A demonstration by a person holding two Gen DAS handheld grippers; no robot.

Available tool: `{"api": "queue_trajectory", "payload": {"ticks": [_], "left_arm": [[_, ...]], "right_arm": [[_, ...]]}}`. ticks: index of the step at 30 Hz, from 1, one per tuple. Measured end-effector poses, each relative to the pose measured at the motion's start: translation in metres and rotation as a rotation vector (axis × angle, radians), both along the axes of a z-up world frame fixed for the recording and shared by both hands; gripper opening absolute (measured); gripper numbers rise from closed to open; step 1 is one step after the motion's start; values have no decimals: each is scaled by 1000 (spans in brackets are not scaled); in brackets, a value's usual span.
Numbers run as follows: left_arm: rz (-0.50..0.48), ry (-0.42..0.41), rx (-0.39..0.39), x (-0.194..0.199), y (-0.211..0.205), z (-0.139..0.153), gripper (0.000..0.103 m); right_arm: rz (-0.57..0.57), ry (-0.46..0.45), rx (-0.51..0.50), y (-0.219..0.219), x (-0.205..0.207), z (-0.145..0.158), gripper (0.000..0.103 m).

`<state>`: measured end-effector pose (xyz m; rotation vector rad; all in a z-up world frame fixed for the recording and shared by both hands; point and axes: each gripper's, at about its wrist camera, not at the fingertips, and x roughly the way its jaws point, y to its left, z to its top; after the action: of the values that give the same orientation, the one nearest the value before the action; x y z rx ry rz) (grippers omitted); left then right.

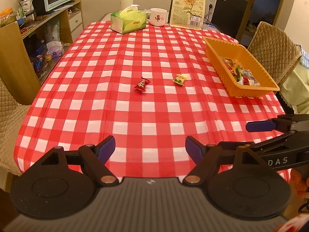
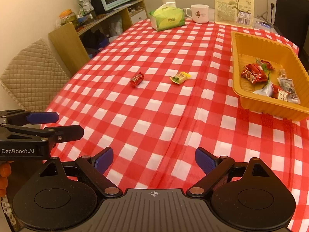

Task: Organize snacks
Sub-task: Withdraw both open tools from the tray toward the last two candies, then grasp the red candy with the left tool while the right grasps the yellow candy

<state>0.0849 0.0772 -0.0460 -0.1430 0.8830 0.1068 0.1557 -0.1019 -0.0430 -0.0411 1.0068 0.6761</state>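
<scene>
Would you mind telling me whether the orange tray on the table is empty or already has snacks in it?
Partly filled: the orange tray holds several wrapped snacks bunched at its near end, while its far end is bare.

Glossy crinkled foil-like wrap on red candy [image 2: 137, 79] and yellow candy [image 2: 180, 77]. Ribbed orange plastic tray [image 2: 236, 61]. Smooth, creased checked tablecloth [image 2: 154, 119]. Glazed ceramic mug [image 2: 199, 13]. Quilted cloth chair cover [image 2: 32, 73]. Matt black plastic grippers, blue textured pads [image 2: 103, 159].

Warm-lit room: checkered table [image 1: 96, 106], quilted chair [image 1: 274, 56] (right), wooden shelf [image 1: 48, 21]
</scene>
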Motion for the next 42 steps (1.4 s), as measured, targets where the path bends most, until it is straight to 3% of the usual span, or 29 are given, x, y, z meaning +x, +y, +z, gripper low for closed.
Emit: {"api": "queue_trajectory", "payload": {"ticks": [19, 28, 42], "left_arm": [[-133, 39, 26, 73, 42, -35, 70], [-234, 26, 54, 117, 45, -48, 64], [-299, 24, 67, 168, 51, -66, 49]], "right_arm": [[-154, -10, -12, 33, 50, -21, 91], [-252, -19, 14, 35, 73, -25, 81], [-330, -13, 22, 35, 91, -29, 77]]}}
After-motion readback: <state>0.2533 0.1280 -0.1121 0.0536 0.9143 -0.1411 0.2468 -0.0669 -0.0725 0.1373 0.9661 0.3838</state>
